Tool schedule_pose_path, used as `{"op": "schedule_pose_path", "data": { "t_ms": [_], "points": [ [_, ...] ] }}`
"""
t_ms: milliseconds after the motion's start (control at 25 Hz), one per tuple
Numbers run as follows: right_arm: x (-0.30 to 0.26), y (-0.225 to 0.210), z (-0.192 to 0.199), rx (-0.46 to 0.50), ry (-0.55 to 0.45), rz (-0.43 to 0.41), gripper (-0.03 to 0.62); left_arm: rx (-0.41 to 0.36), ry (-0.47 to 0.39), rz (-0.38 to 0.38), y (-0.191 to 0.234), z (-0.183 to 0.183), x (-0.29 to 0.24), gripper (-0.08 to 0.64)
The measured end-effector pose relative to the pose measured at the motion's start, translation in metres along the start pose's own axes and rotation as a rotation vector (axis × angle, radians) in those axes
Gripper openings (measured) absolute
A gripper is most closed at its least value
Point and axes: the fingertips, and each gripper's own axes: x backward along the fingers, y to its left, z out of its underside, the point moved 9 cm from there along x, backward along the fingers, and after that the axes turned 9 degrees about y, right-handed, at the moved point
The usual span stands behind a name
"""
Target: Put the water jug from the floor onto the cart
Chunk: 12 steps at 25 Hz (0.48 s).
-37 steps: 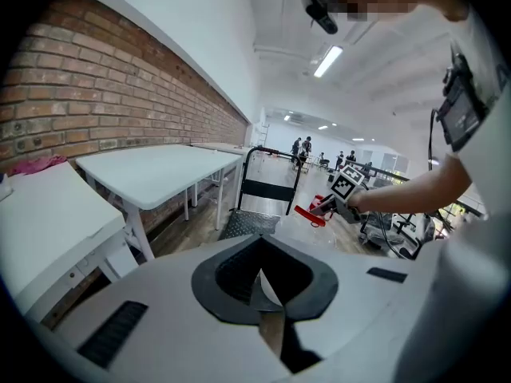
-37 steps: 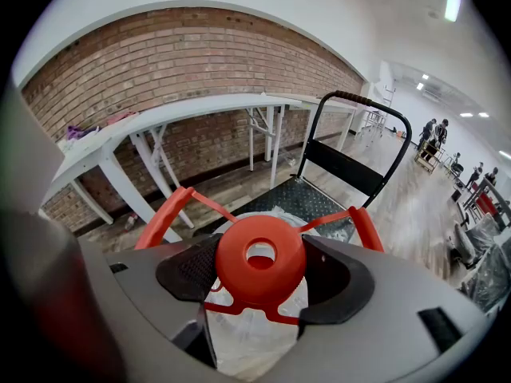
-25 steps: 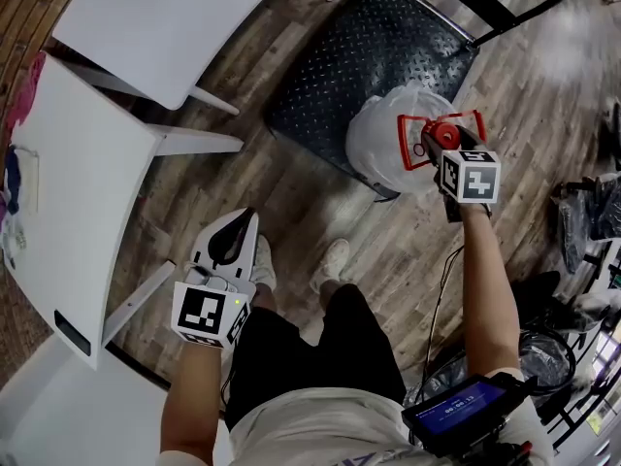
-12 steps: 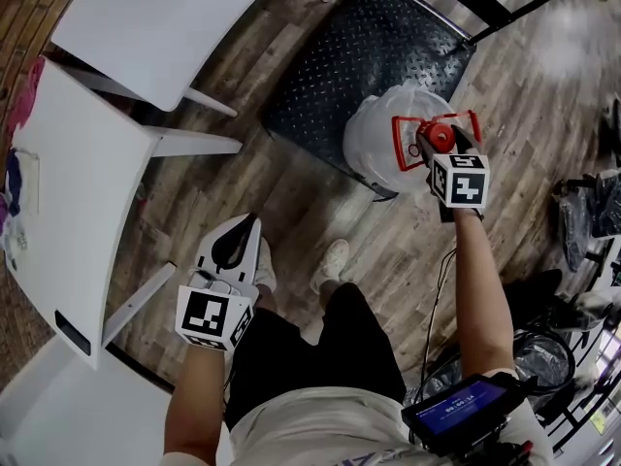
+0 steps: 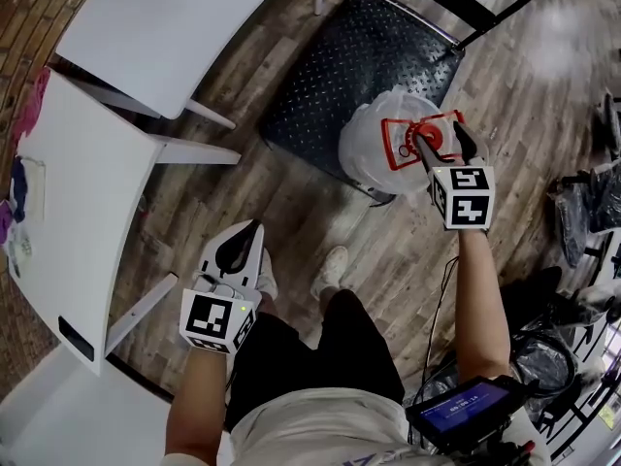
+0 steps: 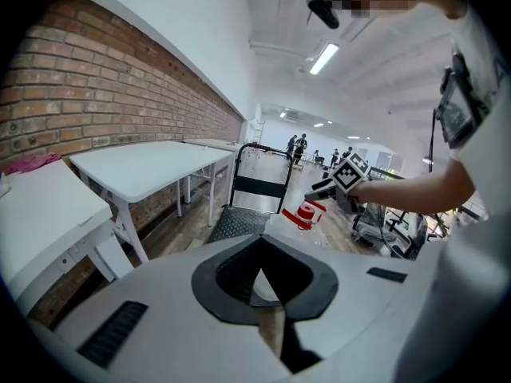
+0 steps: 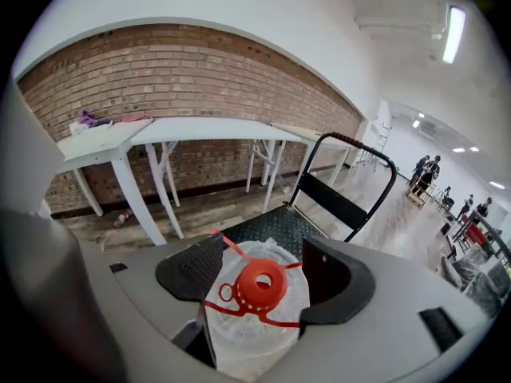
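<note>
L gripper [image 5: 250, 229]: jaws shut tip to tip, nothing between them; marker cube [image 5: 213, 318] faces up.
L arm: upper arm down along the torso, forearm [image 5: 194, 396] angled fwd. The gripper hangs low by the L hip, nose pointing fwd over the floor [image 5: 291, 192], just beside the L shoe [image 5: 263, 266].
R gripper [image 5: 441, 142]: jaws spread wide, one on each side of the red cap [image 7: 261, 283] w/o touching it.
R arm: forearm [image 5: 477, 299] stretched almost straight fwd from the body, wrist in line w/ it, gripper tilted down over the jug top.
Water jug [image 5: 374, 153]: clear, upright, directly under the R gripper. In the head view it overlaps the near corner of the cart deck [image 5: 340, 66] and the floor beside it. Whether its base rests there or hangs free can't be read.
Red handle strap [image 7: 249, 313]: a loop round the cap, w/ one side running across the L-hand jaw in the R gripper view.
Cart: black tread-plate deck, black push handle [image 5: 466, 3] at the far end.
Surroundings: two white worktops [image 5: 165, 17] to the L, along a brick wall [image 7: 160, 78].
</note>
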Motion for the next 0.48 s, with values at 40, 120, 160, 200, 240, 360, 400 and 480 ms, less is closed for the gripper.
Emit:
{"op": "schedule_pose_path", "data": {
  "t_ms": [40, 120, 160, 200, 240, 360, 400, 480],
  "points": [
    [0.011, 0.002, -0.005, 0.006, -0.021, 0.008, 0.314, -0.002, -0.002, 0.004, 0.000, -0.001, 0.001, 0.002],
    [0.034, 0.009, -0.013, 0.009, -0.062, 0.023, 0.313, -0.006, -0.006, 0.011, 0.000, -0.002, 0.003, 0.002],
    [0.045, 0.014, -0.016, 0.013, -0.082, 0.031, 0.313, -0.008, -0.008, 0.014, 0.000, -0.002, 0.004, 0.002],
    [0.055, 0.021, -0.018, 0.018, -0.101, 0.035, 0.313, -0.013, -0.009, 0.016, 0.000, -0.003, 0.005, 0.002],
    [0.065, 0.029, -0.019, 0.022, -0.118, 0.034, 0.313, -0.018, -0.010, 0.019, 0.000, -0.003, 0.007, 0.002],
    [0.094, 0.054, -0.017, 0.025, -0.162, 0.023, 0.313, -0.033, -0.020, 0.031, -0.003, -0.007, 0.011, 0.002],
    [0.104, 0.062, -0.015, 0.025, -0.180, 0.026, 0.313, -0.039, -0.025, 0.034, -0.004, -0.009, 0.013, 0.002],
    [0.124, 0.078, -0.011, 0.031, -0.224, 0.039, 0.313, -0.055, -0.033, 0.041, -0.006, -0.013, 0.018, 0.002]
  ]
}}
